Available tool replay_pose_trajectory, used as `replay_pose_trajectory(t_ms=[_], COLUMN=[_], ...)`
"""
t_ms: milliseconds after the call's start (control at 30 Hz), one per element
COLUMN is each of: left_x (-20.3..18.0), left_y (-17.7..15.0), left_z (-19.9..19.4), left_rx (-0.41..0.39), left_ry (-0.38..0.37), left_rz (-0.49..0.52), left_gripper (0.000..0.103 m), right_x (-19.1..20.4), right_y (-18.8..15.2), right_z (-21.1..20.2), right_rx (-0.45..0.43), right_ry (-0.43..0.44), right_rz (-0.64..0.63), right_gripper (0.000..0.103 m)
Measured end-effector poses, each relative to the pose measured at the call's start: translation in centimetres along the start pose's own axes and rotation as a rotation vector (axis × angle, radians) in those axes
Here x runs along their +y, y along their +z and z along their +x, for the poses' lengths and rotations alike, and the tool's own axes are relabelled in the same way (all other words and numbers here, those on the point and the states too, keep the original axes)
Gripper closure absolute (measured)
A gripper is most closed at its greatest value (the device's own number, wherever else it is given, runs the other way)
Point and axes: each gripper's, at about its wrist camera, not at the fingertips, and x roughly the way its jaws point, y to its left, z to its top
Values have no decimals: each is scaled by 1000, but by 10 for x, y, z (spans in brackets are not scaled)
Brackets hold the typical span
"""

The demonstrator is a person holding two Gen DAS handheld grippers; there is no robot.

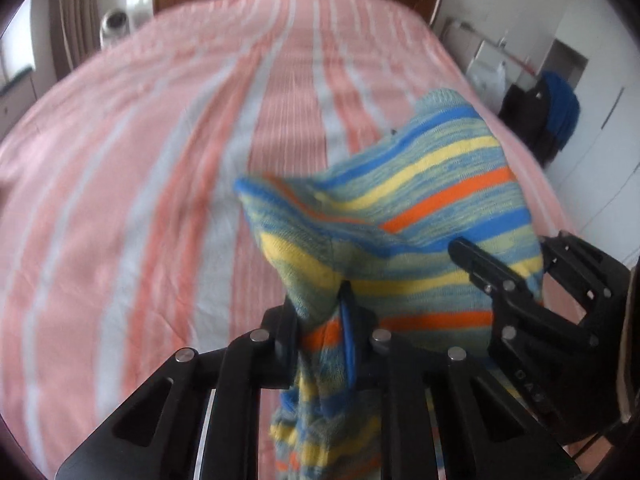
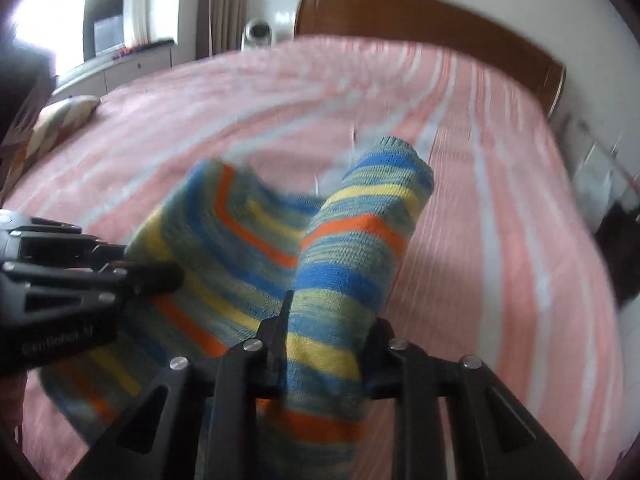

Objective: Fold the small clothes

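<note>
A small knit garment [image 1: 420, 184] with blue, yellow, orange and green stripes hangs above the pink striped bedspread [image 1: 140, 168]. In the left wrist view my left gripper [image 1: 324, 316] is shut on a bunched edge of it, and more of the knit hangs down between the fingers. My right gripper [image 1: 506, 246] grips the same garment just to the right. In the right wrist view my right gripper [image 2: 328, 324] is shut on a tube-like part of the garment [image 2: 352, 240] that stands up past the fingers. The left gripper [image 2: 140, 266] holds the knit at the left.
The bed's wooden headboard [image 2: 420, 12] is at the far end. A patterned pillow [image 2: 60, 120] lies at the bed's left edge. A dark bag with blue cloth [image 1: 552, 116] stands beside the bed on the right, and a white appliance [image 1: 114, 24] at the far left.
</note>
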Motion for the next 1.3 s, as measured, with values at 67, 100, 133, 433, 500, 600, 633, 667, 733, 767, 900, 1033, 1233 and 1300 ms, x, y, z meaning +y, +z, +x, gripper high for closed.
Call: replay_pose_trajectory(t_ms=[67,100,133,433,500,600,633,667,733,767,900,1033,1233,1300], left_x=[-2,-4,-5,8,-2,-15,-19,-22,-30,-33,-47,-56,-66,-68], left_y=[12,19,22,-36,-49,-60,-65,-70,-77,-82,-98,-107,-115,-116], left_z=[-10,-9,-6,-47,-74,-110,-121,-132,-144,-150,-165,-172,-185,-186], left_rx=[-32,-32,-27,-192,-285,-315,-322,-324,-276,-250,-191,-175,-157,-156], left_ry=[-1,8,30,304,410,470,458,433,414,409,384,369,327,333], left_rz=[14,24,30,75,105,75,57,40,9,4,2,-17,-18,-18], left_gripper=[85,79,69,5,2,0,0,0,0,0,0,0,0,0], right_x=[-2,-5,-11,-67,-68,-71,-70,-69,-66,-65,-49,-33,-25,-26], right_y=[12,19,25,-8,-24,-37,-39,-40,-46,-47,-55,-60,-69,-71], right_z=[-20,-25,-27,-43,-66,-102,-113,-125,-156,-163,-196,-213,-228,-231], right_rx=[-69,-91,-99,53,63,50,42,33,7,-2,0,21,12,19], right_ry=[-3,-1,6,-63,-66,-50,-48,-44,-21,-13,15,19,7,-6], right_rz=[9,24,51,160,142,135,135,138,159,170,196,175,192,204], right_gripper=[78,78,78,10,10,9,9,8,4,3,2,2,1,1])
